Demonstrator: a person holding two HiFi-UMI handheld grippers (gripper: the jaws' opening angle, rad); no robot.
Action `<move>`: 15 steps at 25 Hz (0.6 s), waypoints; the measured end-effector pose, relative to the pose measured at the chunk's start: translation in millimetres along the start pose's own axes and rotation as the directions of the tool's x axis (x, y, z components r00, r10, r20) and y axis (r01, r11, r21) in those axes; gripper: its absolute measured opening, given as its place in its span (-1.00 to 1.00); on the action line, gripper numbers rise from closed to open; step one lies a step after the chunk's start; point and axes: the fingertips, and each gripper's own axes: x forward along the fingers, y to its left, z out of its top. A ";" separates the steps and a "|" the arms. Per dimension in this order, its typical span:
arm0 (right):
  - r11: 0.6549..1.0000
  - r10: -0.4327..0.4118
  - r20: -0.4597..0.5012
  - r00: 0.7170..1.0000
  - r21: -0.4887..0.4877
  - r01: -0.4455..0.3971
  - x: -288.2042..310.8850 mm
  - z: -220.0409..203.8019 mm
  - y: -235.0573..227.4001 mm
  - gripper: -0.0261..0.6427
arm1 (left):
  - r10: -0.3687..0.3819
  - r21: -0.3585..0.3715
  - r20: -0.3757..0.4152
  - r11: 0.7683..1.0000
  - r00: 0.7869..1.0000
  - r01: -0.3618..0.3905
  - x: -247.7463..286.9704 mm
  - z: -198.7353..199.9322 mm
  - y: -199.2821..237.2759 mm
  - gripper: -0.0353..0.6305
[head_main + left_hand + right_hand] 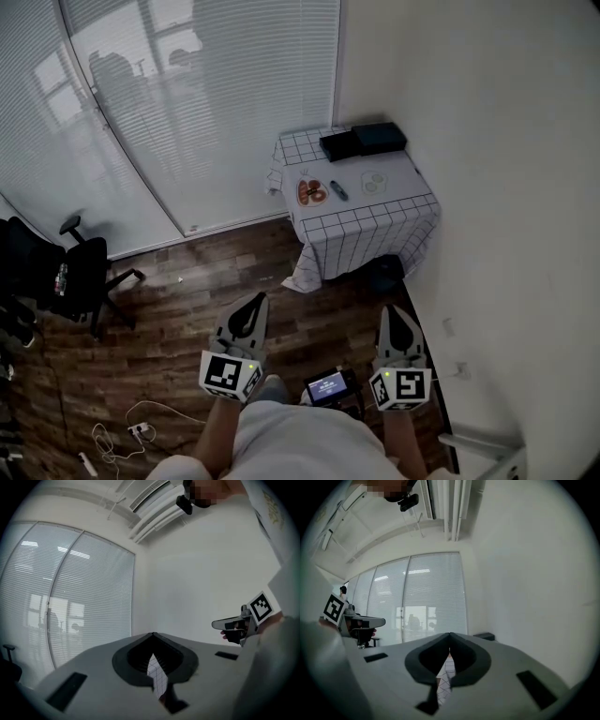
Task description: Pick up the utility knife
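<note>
Left claw and right claw are hovering level, closed and empty, because the desk bearing the probable utility knife is sitting well apart

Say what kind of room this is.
Likely an office room: full-height windows with blinds, a black office chair, and a small cloth-covered table on a wood-plank floor.

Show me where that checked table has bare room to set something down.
Bare: the near strip of the checked table, in front of the plate, utility knife and pale disc. Crowded: the far edge, under two black boxes.
</note>
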 end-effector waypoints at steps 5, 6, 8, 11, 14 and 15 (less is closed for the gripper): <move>1.000 -0.009 -0.010 1.000 0.008 0.009 -0.4 -3.5 -11.2 -0.90 | -0.009 -0.001 -0.008 1.000 1.000 0.009 9.6 -1.6 -6.7 -0.87; 1.000 -0.011 -0.009 1.000 0.009 0.011 1.1 -3.9 -13.7 -0.90 | -0.012 -0.001 -0.008 1.000 1.000 0.012 12.8 -2.1 -7.3 -0.87; 1.000 -0.017 -0.009 1.000 0.011 0.017 5.1 -5.1 -18.9 -0.90 | -0.017 -0.001 -0.009 1.000 1.000 0.017 20.2 -4.1 -8.0 -0.87; 1.000 -0.026 -0.014 1.000 0.014 0.026 14.2 -6.3 -24.6 -0.90 | -0.026 -0.002 -0.010 1.000 1.000 0.026 34.1 -4.3 -6.5 -0.87; 0.999 -0.038 -0.015 0.999 0.015 0.039 28.1 -7.2 -31.9 -0.90 | -0.044 0.001 0.001 0.999 0.999 0.044 53.2 -5.2 -2.0 -0.87; 0.999 -0.043 -0.014 0.999 0.012 0.043 34.0 -7.4 -35.1 -0.90 | -0.049 0.001 0.003 0.999 0.999 0.049 61.1 -6.3 0.2 -0.87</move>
